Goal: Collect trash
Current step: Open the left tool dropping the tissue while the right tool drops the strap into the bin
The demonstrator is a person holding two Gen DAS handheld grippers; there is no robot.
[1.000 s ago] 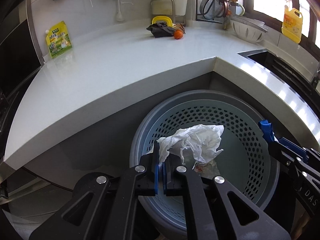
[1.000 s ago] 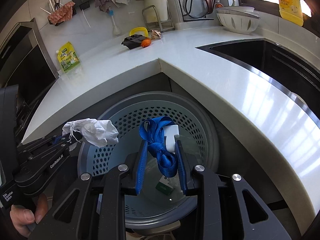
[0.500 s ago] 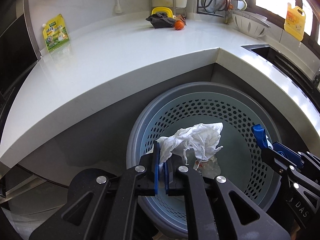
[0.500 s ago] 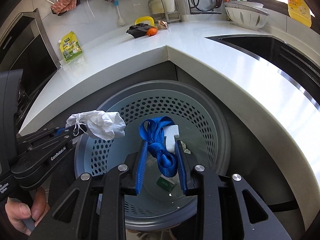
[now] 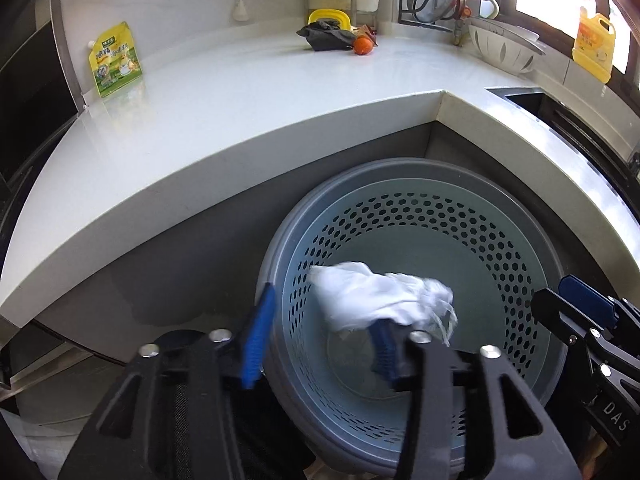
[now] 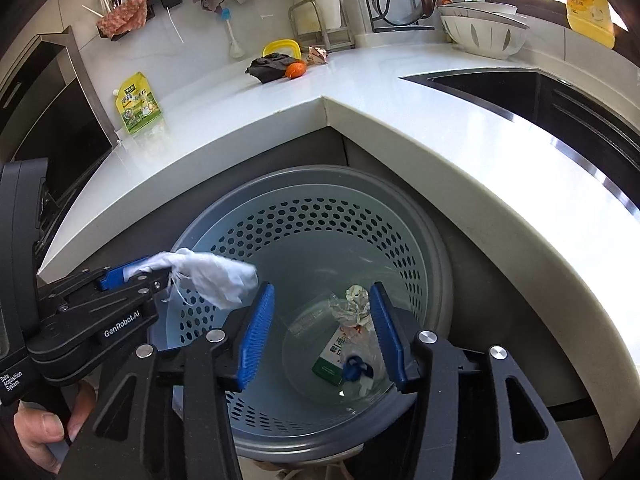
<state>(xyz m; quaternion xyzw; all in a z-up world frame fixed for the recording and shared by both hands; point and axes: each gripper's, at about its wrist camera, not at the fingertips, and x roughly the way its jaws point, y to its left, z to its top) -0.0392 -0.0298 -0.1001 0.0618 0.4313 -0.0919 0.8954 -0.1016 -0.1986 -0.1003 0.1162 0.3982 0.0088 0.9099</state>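
Right wrist: both grippers (image 6: 320, 332) (jaws spread) above bin (image 6: 400, 200).

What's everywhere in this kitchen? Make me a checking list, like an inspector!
Surface: white countertop, corner-shaped, glossy.
Job's things: perforated bin below the counter; white wad blurred above it; blue strap, green packet and crumpled wrapper lie on the bin's bottom.
Clutter: yellow-green pouch, dark cloth and orange fruit near the wall.
Grippers: left tool open, the wad against one finger; right tool open, holding nothing.
Cables: nothing seen.
Surroundings: sink, colander, kettle, yellow bottle by the window.
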